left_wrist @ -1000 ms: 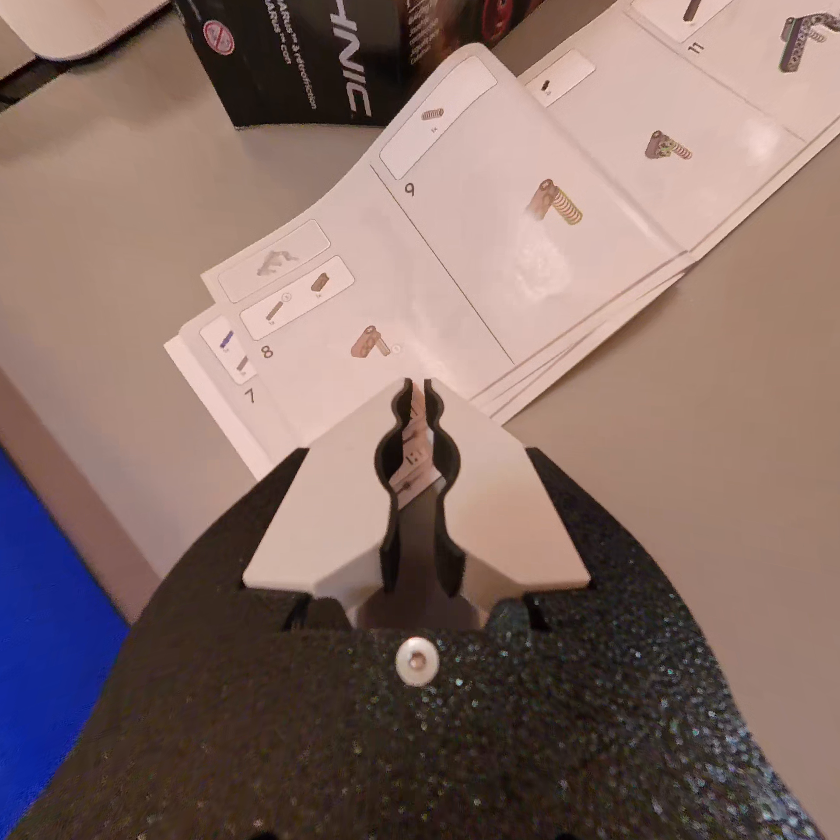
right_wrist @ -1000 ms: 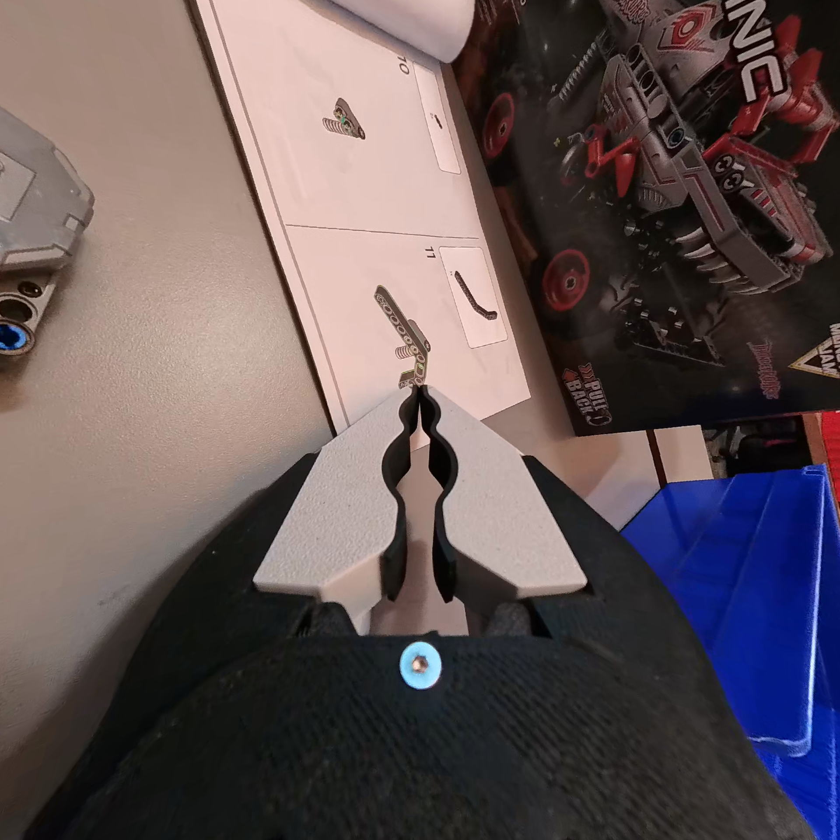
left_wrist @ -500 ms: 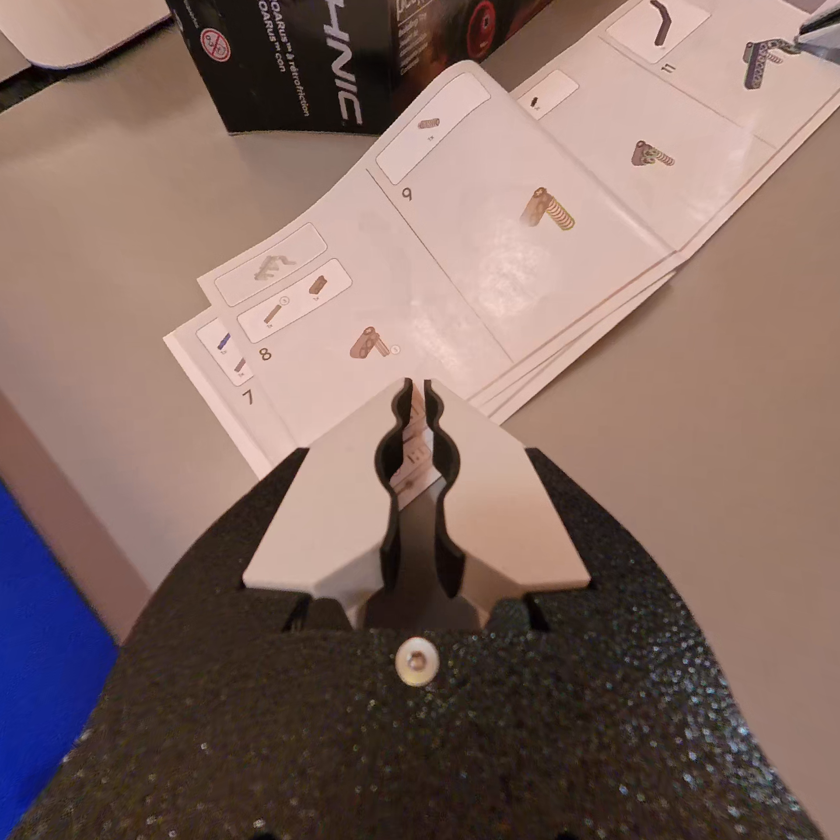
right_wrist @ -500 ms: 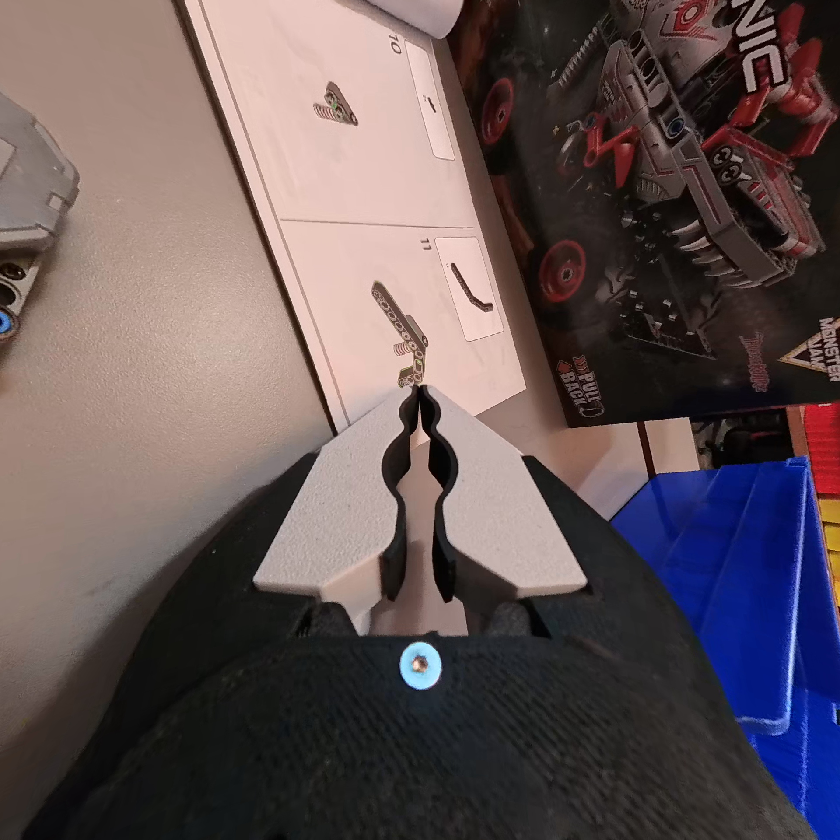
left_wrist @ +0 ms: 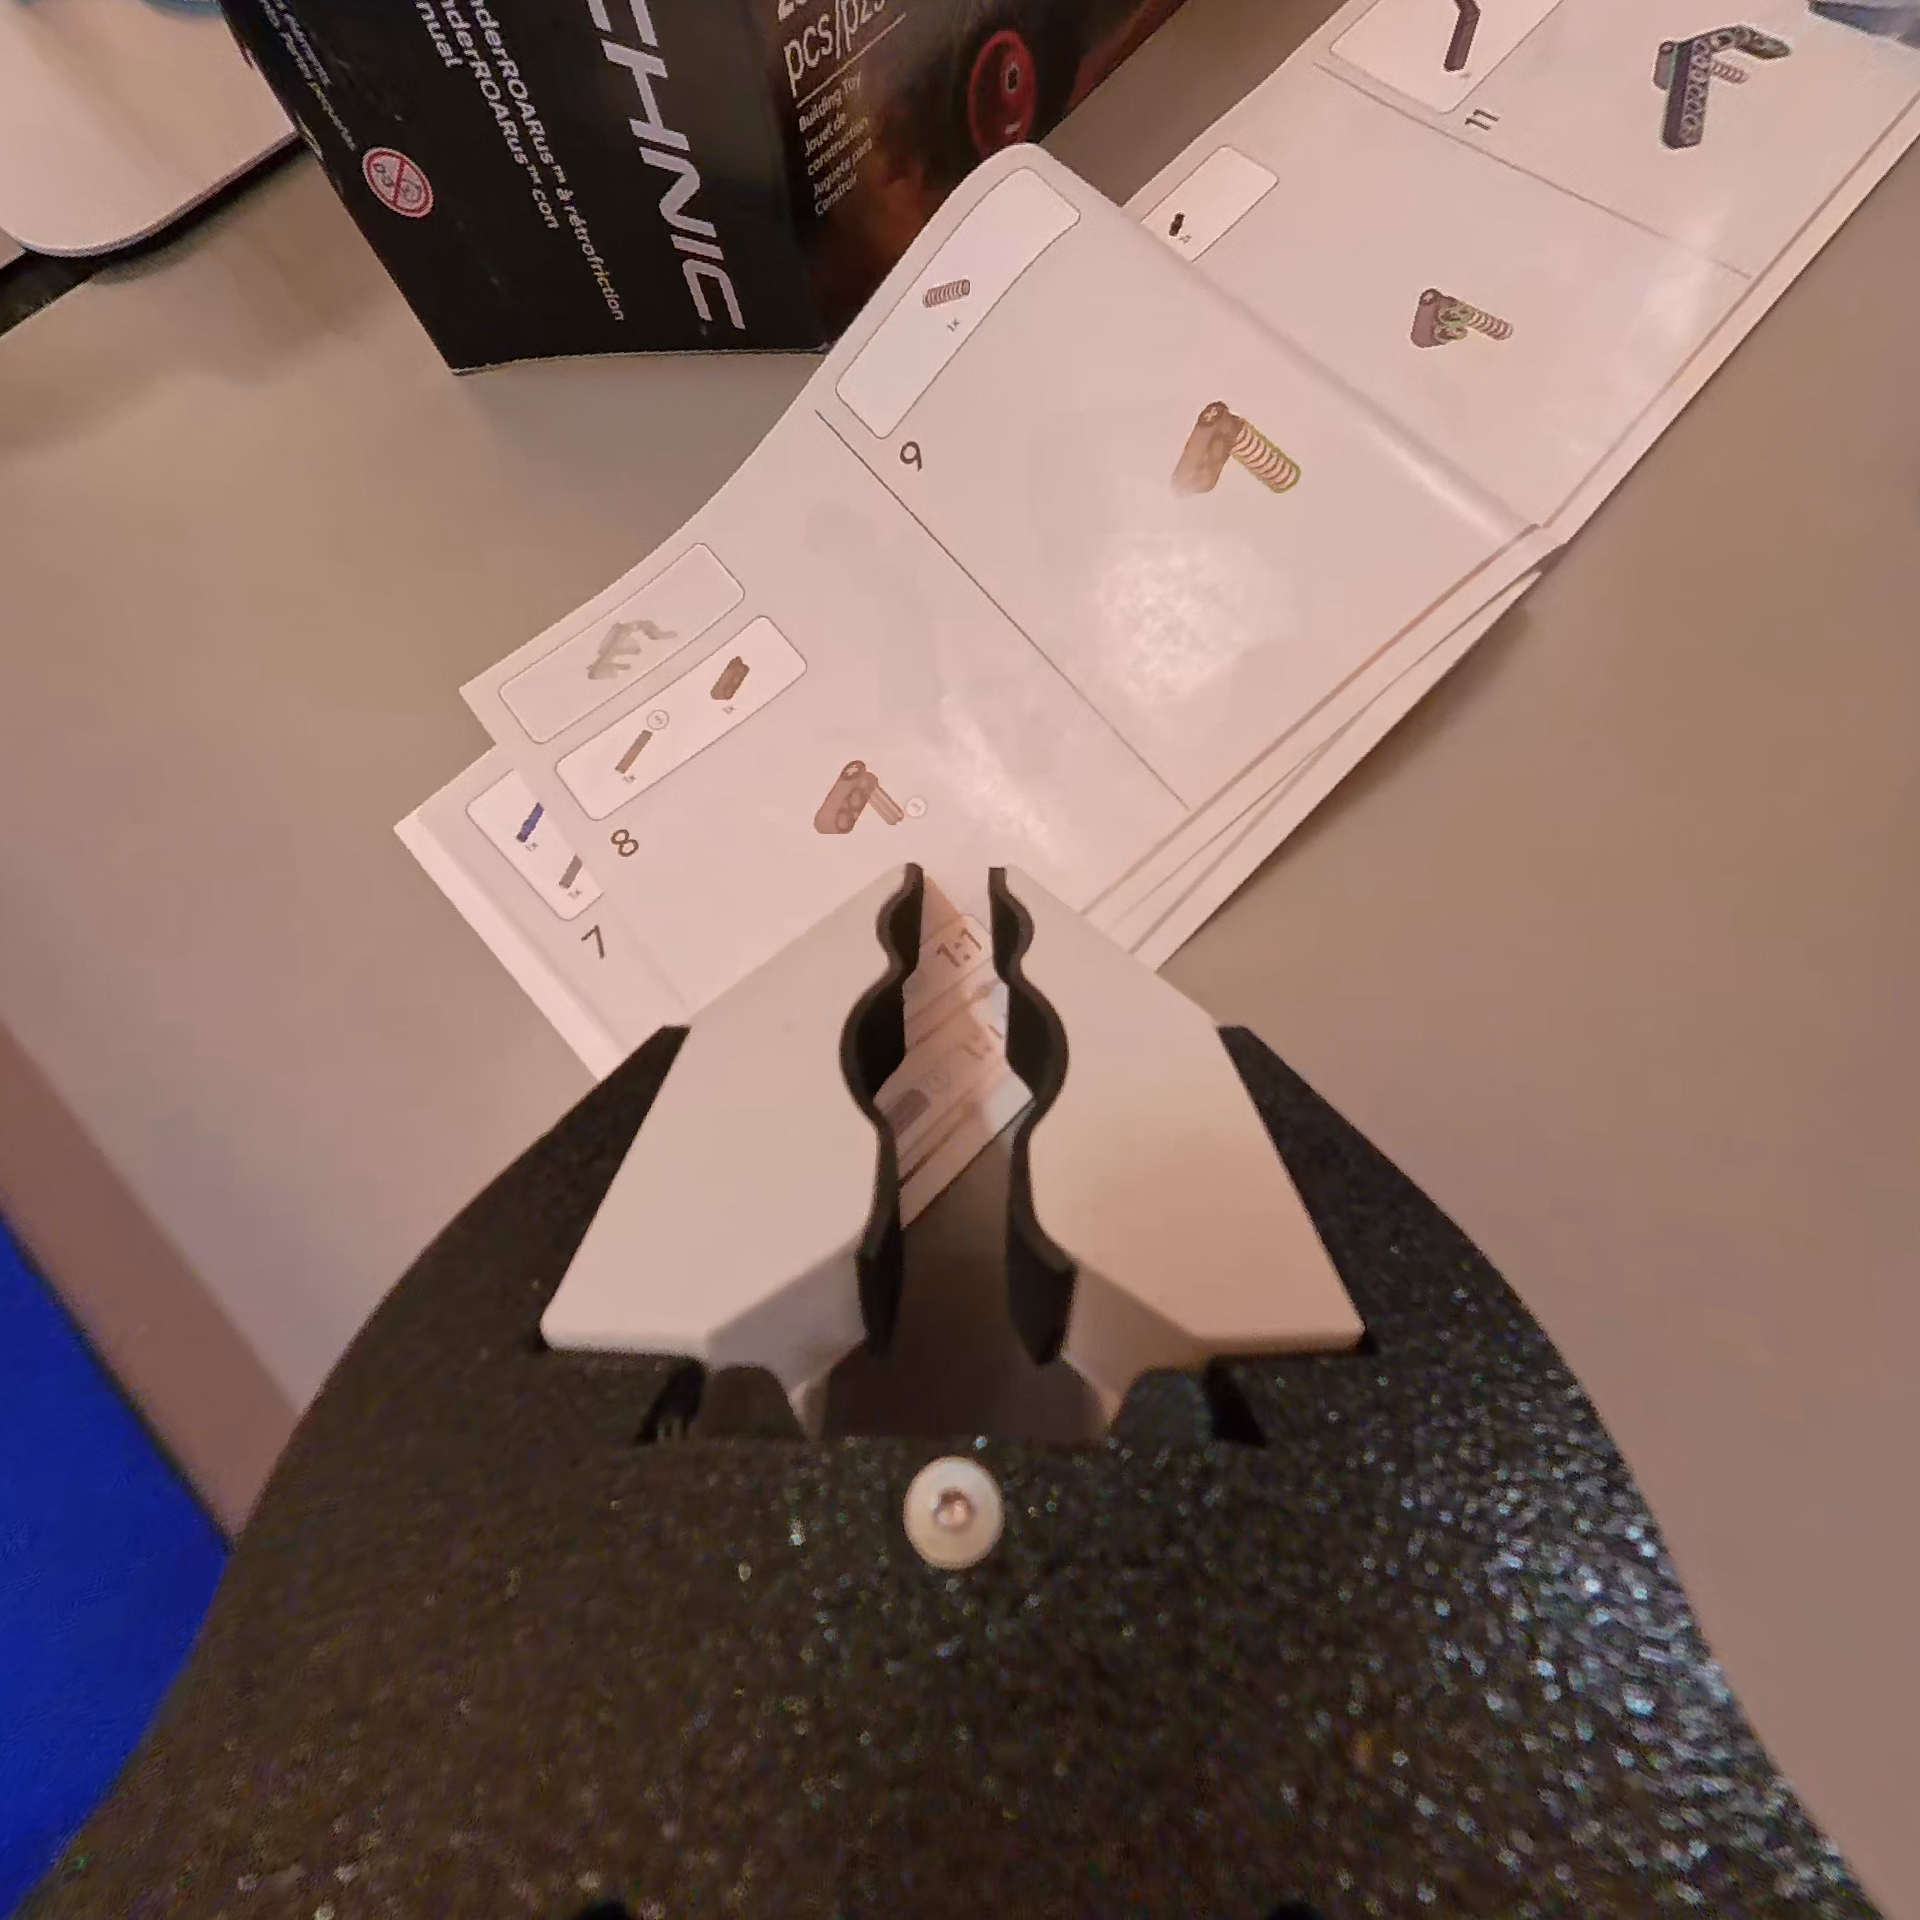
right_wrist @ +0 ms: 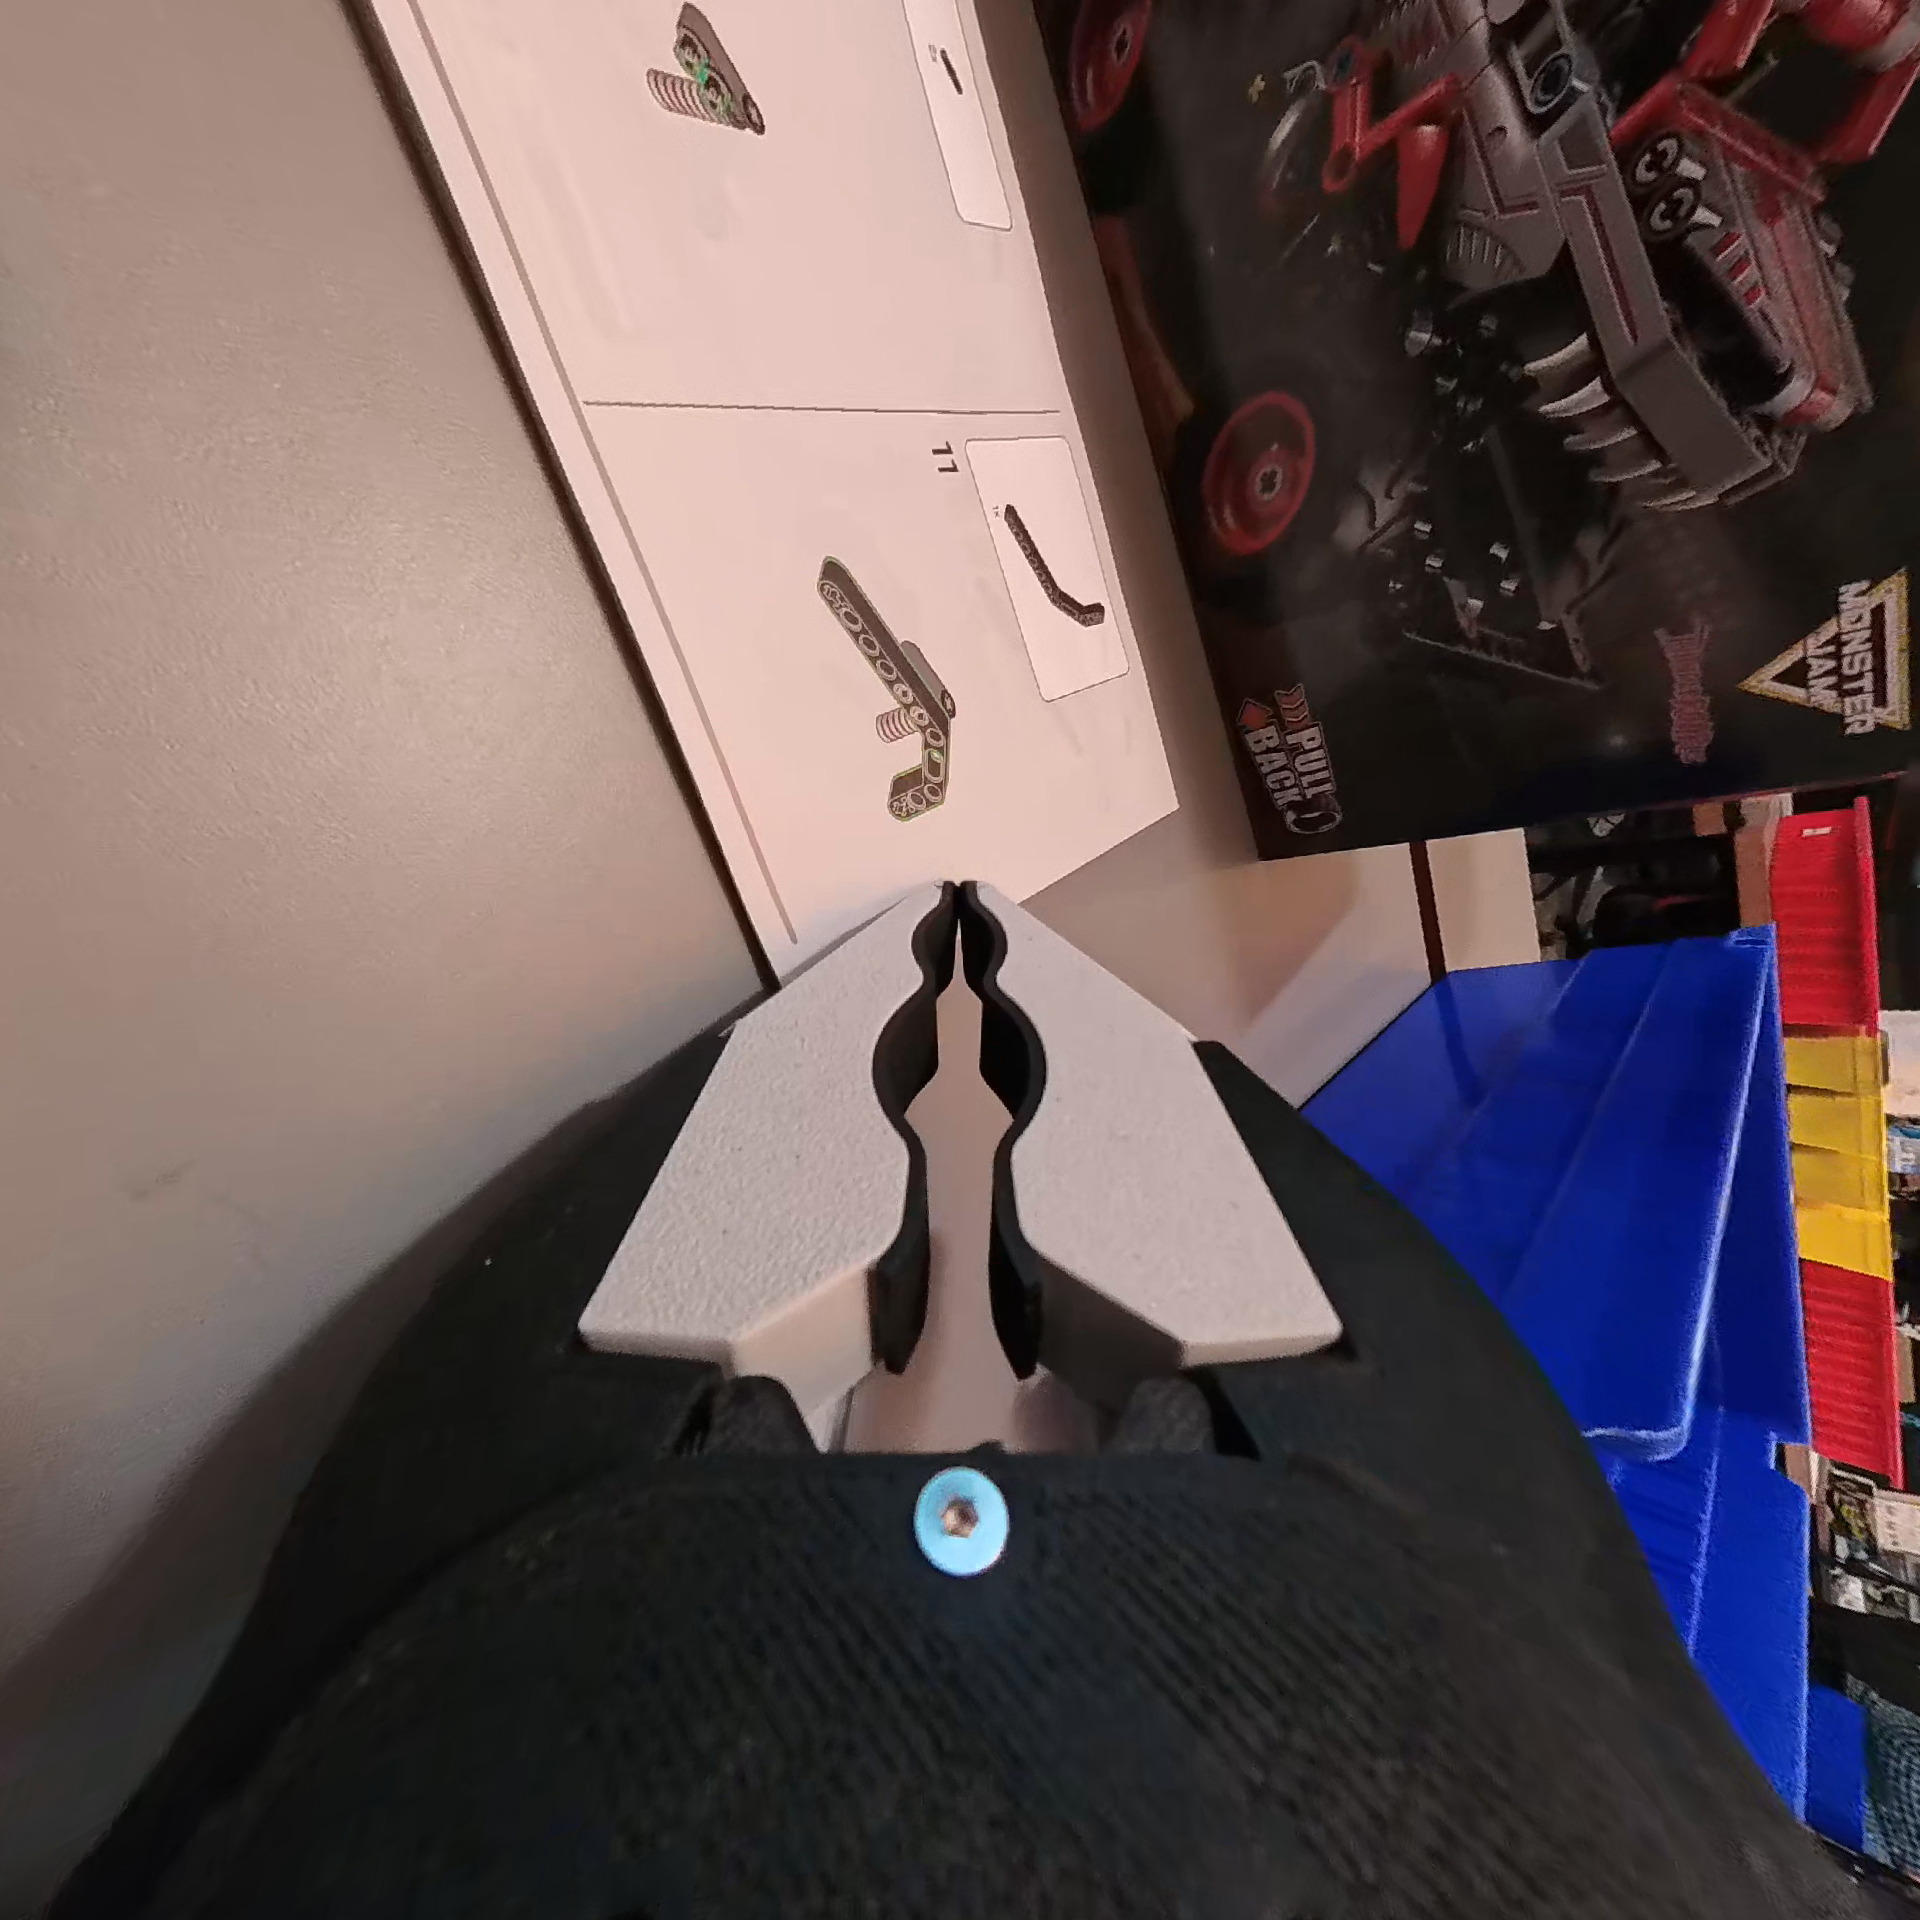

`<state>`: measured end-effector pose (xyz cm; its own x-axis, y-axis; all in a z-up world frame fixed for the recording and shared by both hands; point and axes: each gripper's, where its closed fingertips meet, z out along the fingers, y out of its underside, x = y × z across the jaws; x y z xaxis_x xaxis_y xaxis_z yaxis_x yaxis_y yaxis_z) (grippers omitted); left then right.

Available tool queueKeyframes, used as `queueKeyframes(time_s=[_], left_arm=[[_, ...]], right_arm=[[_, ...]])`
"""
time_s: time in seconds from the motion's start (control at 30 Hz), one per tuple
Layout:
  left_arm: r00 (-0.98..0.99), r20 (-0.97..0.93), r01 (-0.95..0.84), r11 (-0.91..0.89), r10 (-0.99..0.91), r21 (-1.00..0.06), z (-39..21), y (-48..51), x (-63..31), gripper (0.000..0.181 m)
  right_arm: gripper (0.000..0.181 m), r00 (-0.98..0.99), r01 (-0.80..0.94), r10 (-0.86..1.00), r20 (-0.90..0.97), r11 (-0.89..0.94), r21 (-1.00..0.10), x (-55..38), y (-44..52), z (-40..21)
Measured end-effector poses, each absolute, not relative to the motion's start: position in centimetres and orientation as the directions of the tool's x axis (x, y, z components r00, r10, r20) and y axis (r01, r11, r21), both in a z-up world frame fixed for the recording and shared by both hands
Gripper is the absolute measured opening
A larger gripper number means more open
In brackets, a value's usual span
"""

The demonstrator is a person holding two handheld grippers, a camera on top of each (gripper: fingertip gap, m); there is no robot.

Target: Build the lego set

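The open instruction booklet (left_wrist: 1039, 623) lies on the grey table, its left page curling upward. My left gripper (left_wrist: 954, 883) hovers over the booklet's near corner with its jaws a little apart. A strip of the page shows through the gap, and nothing is clamped. The booklet's right page (right_wrist: 779, 312) shows in the right wrist view. My right gripper (right_wrist: 956, 889) is shut and empty, with its tips touching just over that page's near corner. No loose lego pieces are in view.
The black lego box (left_wrist: 582, 156) stands behind the booklet and also shows in the right wrist view (right_wrist: 1507, 364). A blue bin (right_wrist: 1558, 1195) sits at the right, with red and yellow bins behind it. A blue surface (left_wrist: 62, 1455) lies beyond the table edge (left_wrist: 125, 1195). Tip to tip, the grippers are about 30 centimeters apart.
My left gripper's jaws have opened slightly and it has edged toward the box. My right gripper has moved forward along the booklet, and the grey lego part at its left has left the view.
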<state>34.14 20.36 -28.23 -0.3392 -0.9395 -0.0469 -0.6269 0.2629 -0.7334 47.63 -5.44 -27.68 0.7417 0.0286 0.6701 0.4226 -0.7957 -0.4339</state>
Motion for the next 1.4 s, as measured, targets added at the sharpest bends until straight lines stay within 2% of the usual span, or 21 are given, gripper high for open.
queueKeyframes(time_s=[0.07, 0.17, 0.23, 0.3, 0.37, 0.57, 0.7, 0.77, 0.83, 0.9, 0.97, 1.23, 1.4], left_arm=[[-0.336, -0.053, -0.627, 0.265, -0.94, -0.732, -28.2, 20.5, 34.1, 0.013], [-0.339, -0.076, -0.619, 0.283, -0.938, -0.733, -27.9, 20.6, 34.1, 0.014], [-0.341, -0.098, -0.595, 0.295, -0.935, -0.747, -27.3, 20.6, 34.2, 0.014], [-0.327, -0.123, -0.559, 0.297, -0.937, -0.774, -26.4, 20.8, 34.5, 0.013], [-0.309, -0.14, -0.519, 0.29, -0.941, -0.804, -25.3, 20.9, 34.7, 0.012], [-0.219, -0.205, -0.418, 0.282, -0.954, -0.864, -23.0, 22.3, 35.3, 0.008], [-0.16, -0.207, -0.388, 0.254, -0.965, -0.886, -22.4, 23.5, 35.5, 0.007], [-0.152, -0.194, -0.384, 0.239, -0.969, -0.892, -22.3, 23.7, 35.5, 0.007], [-0.153, -0.198, -0.39, 0.243, -0.968, -0.888, -22.7, 23.8, 35.6, 0.007], [-0.156, -0.208, -0.402, 0.254, -0.966, -0.88, -23.1, 23.9, 35.6, 0.006], [-0.16, -0.21, -0.408, 0.259, -0.964, -0.876, -23.4, 23.8, 35.7, 0.006], [-0.165, -0.21, -0.422, 0.261, -0.964, -0.868, -24.0, 23.9, 35.8, 0.006], [-0.172, -0.213, -0.426, 0.268, -0.962, -0.864, -24.3, 23.7, 35.8, 0.006]], right_arm=[[0.0, 0.743, 0.414, 0.004, 0.669, -0.789, -0.455, 47.7, -5.6, -27.2], [0.017, 0.828, 0.372, -0.074, 0.556, -0.669, -0.643, 46.1, -5.0, -24.9], [0.043, 0.945, 0.274, -0.005, 0.327, -0.531, -0.802, 42.4, -4.3, -23.4], [0.05, 0.977, 0.206, 0.126, 0.17, -0.39, -0.898, 38.5, -3.6, -21.2], [0.056, 0.973, 0.148, 0.215, 0.085, -0.298, -0.943, 36.0, -2.6, -19.5], [0.065, 0.949, 0.148, 0.315, 0.003, -0.438, -0.887, 33.3, -0.2, -23.3], [0.054, 0.918, 0.091, 0.386, -0.087, -0.421, -0.903, 31.4, 0.8, -23.5], [0.055, 0.914, 0.093, 0.392, -0.103, -0.451, -0.888, 31.3, 0.9, -24.1], [0.049, 0.908, 0.125, 0.411, -0.084, -0.456, -0.881, 30.9, 0.8, -24.3], [0.027, 0.901, 0.174, 0.43, -0.064, -0.492, -0.853, 30.6, 0.5, -25.2], [0.016, 0.894, 0.199, 0.445, -0.055, -0.504, -0.84, 30.5, 0.5, -25.6], [0.01, 0.894, 0.247, 0.449, 0.002, -0.487, -0.838, 31.2, 0.3, -25.6], [0.007, 0.901, 0.317, 0.421, 0.104, -0.477, -0.82, 32.4, 0.3, -25.6]])
